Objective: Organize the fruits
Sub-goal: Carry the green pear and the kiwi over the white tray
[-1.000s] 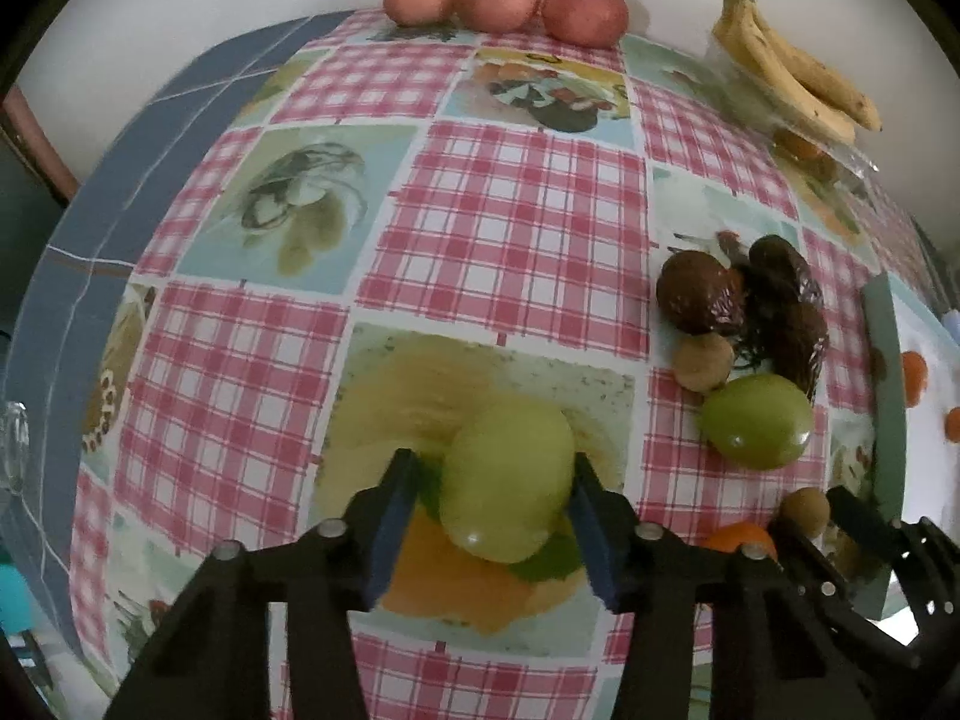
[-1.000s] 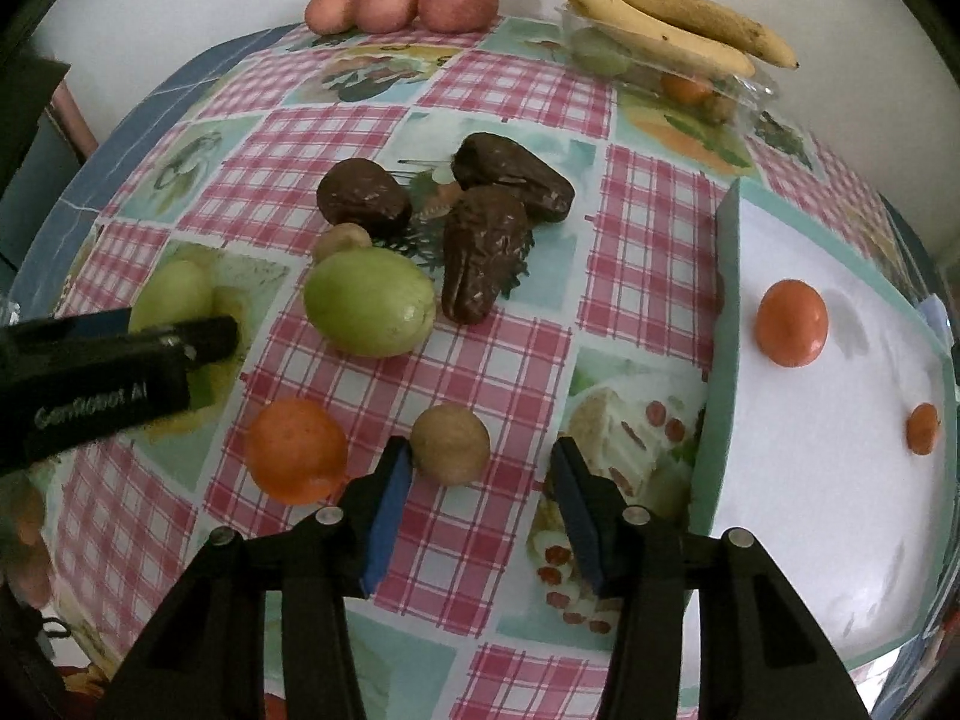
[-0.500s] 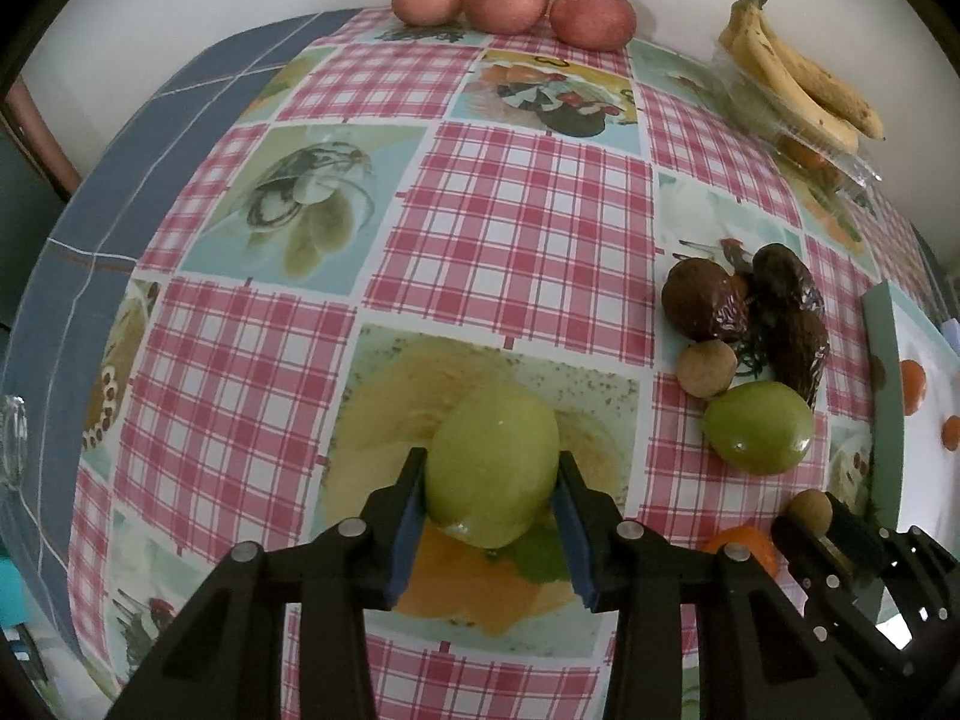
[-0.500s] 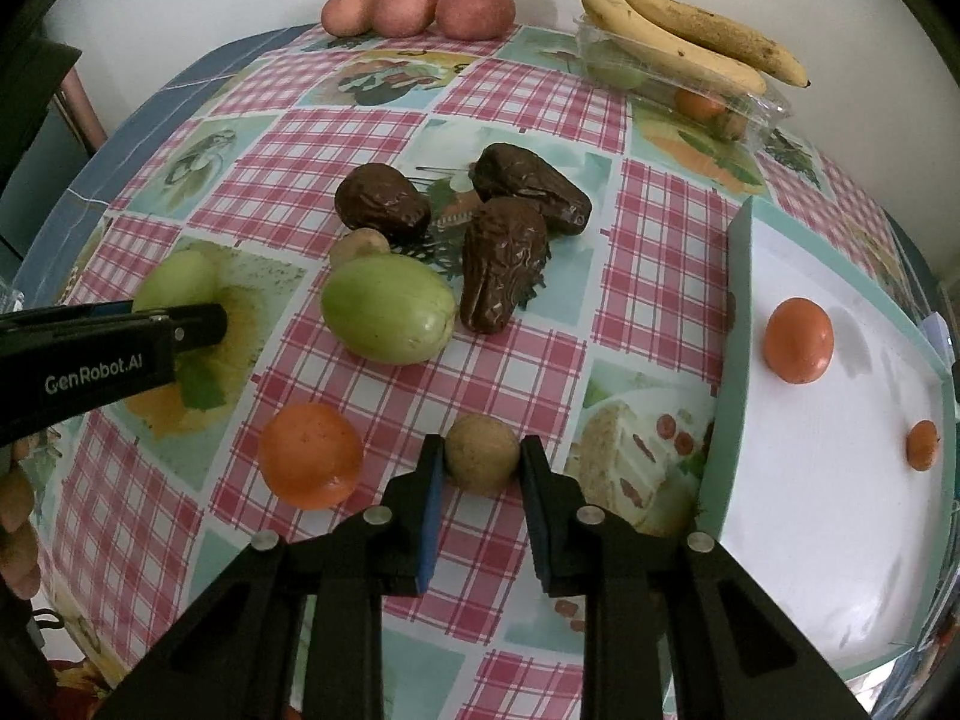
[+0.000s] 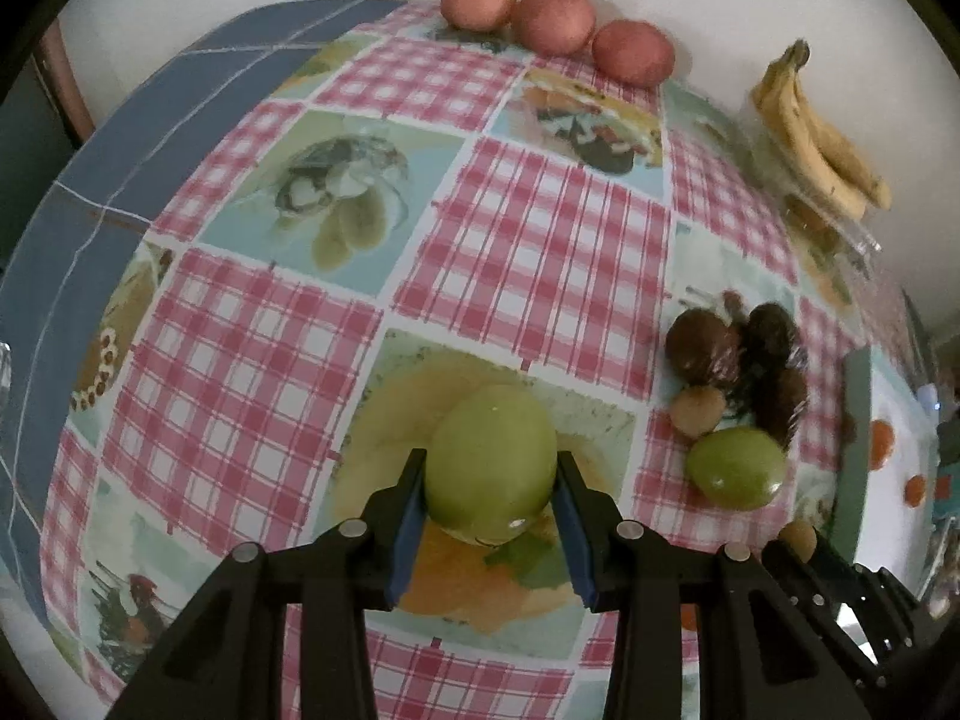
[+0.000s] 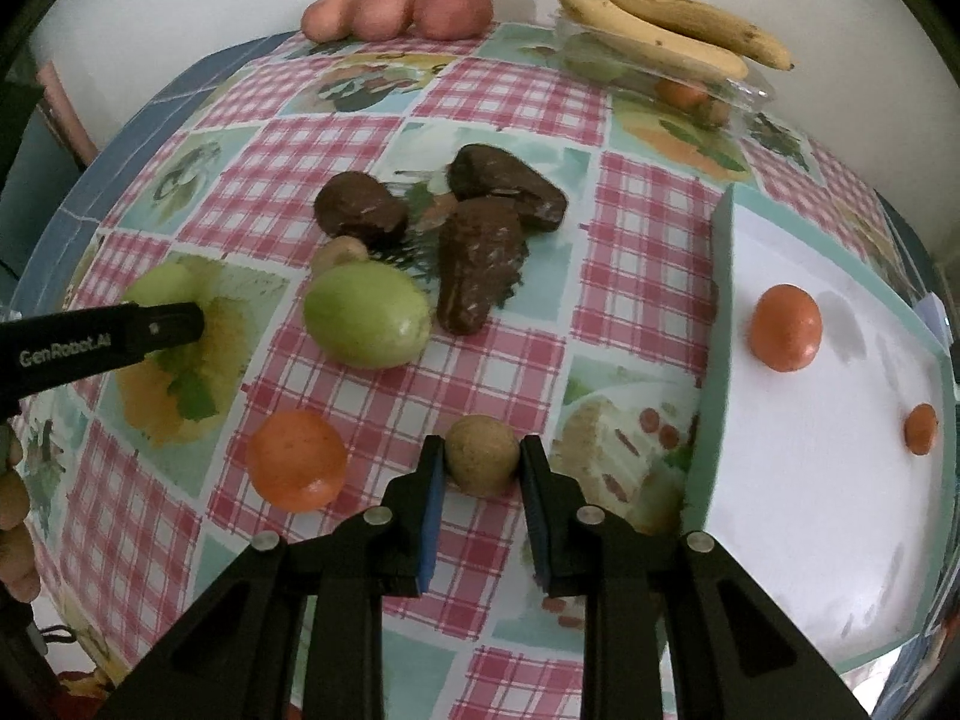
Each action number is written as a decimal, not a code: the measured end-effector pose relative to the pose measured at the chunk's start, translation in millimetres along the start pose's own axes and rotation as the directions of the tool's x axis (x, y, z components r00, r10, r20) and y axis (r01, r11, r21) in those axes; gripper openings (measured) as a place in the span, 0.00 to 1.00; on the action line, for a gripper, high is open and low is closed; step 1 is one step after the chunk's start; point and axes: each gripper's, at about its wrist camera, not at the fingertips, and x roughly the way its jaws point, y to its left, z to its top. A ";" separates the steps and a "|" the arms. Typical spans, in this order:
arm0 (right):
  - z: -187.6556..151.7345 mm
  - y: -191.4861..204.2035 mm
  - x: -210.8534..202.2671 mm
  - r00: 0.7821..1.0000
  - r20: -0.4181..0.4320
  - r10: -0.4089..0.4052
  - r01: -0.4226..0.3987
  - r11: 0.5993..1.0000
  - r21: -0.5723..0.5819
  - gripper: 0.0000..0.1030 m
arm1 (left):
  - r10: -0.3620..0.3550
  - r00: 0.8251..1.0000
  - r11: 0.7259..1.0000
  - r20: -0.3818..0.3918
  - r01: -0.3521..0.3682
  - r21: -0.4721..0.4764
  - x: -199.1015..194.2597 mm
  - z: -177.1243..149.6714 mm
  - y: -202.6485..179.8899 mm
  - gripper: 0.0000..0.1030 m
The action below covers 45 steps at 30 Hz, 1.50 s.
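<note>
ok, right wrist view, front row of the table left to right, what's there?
Orange fruit → small brown fruit between the right gripper fingers → tray holding a large orange fruit, then a small orange one.

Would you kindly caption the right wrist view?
Right tongs grip a small round tan fruit beside the white tray.

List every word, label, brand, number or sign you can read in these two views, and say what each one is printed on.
"GenRobot.AI": white lettering on the side of the left gripper, seen from the right wrist view.
Nothing else is readable: the tablecloth carries only pictures and checks, and the fruits and the tray bear no labels.
</note>
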 end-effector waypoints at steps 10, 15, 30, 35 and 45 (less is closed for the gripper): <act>7.7 -19.9 -33.9 0.995 0.095 0.000 -0.006 0.998 0.062 0.25 | -0.061 0.991 0.998 0.116 0.059 0.024 -46.5 7.6 -10.4 0.41; 6.3 -45.3 -40.2 0.995 0.098 -0.035 0.022 0.991 0.134 0.25 | -0.078 0.989 0.996 0.124 0.073 0.042 -52.3 6.9 -18.5 0.41; -35.9 -174.3 -53.2 0.972 0.015 -0.234 0.204 0.874 0.440 0.25 | -0.157 0.981 0.973 0.110 0.135 0.188 -60.9 -12.7 -77.5 0.41; -49.3 -202.3 -61.2 0.965 0.005 -0.262 0.225 0.836 0.500 0.25 | -0.171 0.980 0.949 0.101 0.136 0.285 -62.1 -26.8 -111.8 0.41; -68.1 -240.3 -80.6 0.951 0.013 -0.308 0.240 0.768 0.593 0.25 | -0.250 0.965 0.825 0.076 0.171 0.538 -53.7 -74.5 -191.1 0.41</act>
